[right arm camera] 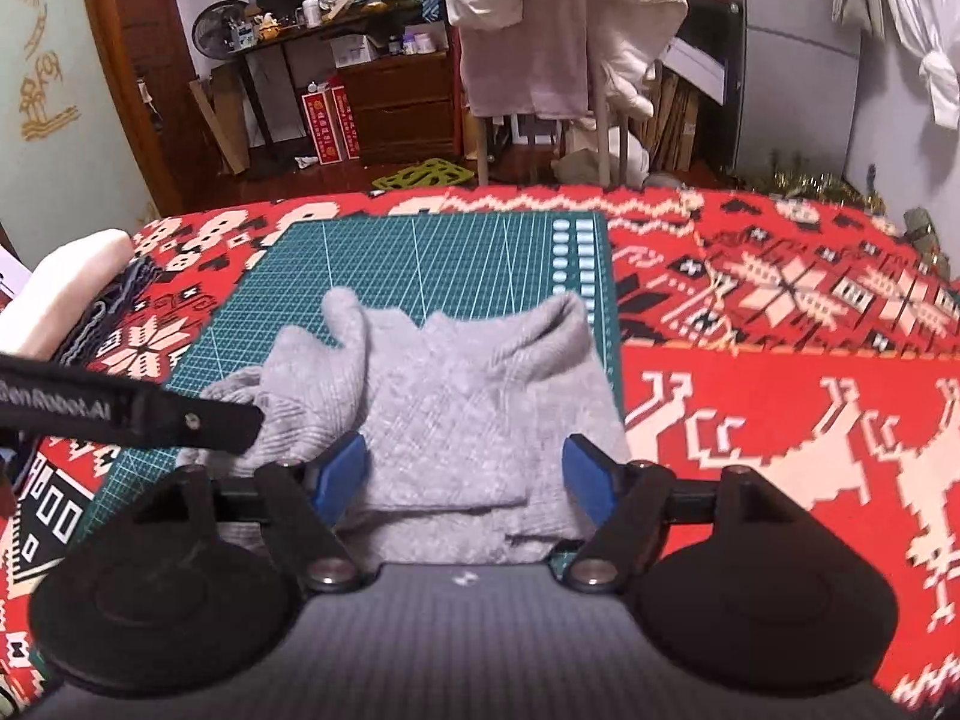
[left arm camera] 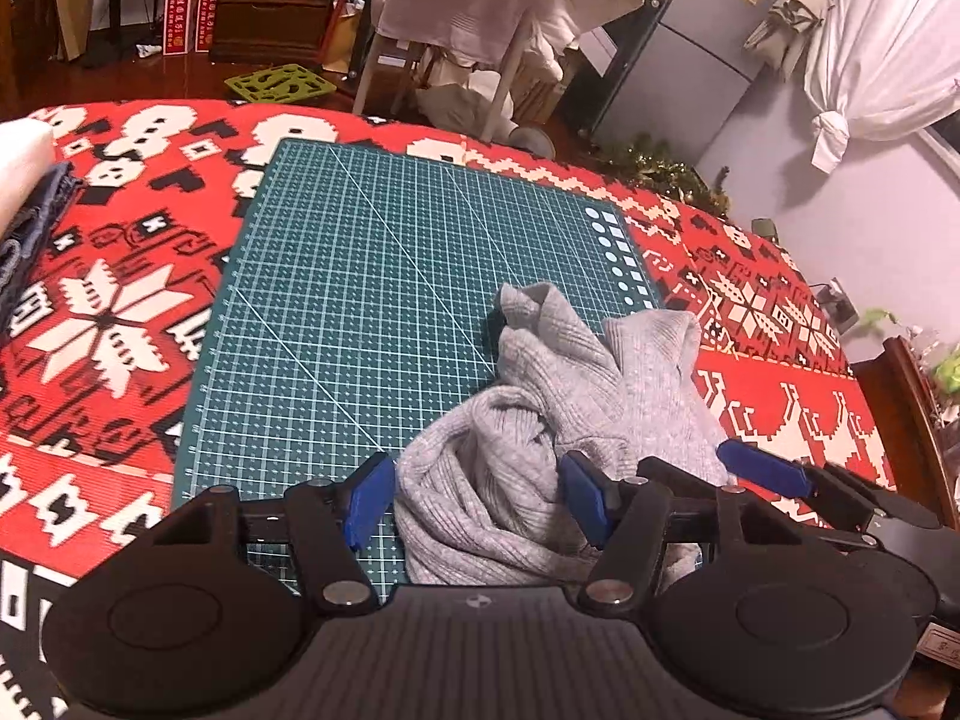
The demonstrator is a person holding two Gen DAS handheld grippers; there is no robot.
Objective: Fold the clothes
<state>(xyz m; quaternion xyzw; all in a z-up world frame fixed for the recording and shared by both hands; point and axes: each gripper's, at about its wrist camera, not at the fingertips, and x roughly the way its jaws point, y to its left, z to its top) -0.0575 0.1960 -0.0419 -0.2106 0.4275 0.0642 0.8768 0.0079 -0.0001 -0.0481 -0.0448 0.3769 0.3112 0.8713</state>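
A grey ribbed knit garment [left arm camera: 558, 396] lies crumpled on the near right part of a green cutting mat [left arm camera: 360, 300]. My left gripper [left arm camera: 477, 501] is open, its blue pads [left arm camera: 369, 498] astride the garment's near bunched edge. One blue finger [left arm camera: 762, 471] of the right gripper shows just to its right. In the right wrist view the garment [right arm camera: 456, 396] spreads across the mat [right arm camera: 420, 252]. The right gripper [right arm camera: 465, 477] is open over its near edge, the cloth lying slack between the pads. A black finger [right arm camera: 132, 414] of the left gripper comes in from the left onto the cloth.
A red, white and black patterned cover [left arm camera: 120, 330] lies under the mat. A folded stack of white and denim clothes [right arm camera: 72, 294] sits at the left edge. Beyond the far edge stands a chair draped with white clothes [right arm camera: 558, 30].
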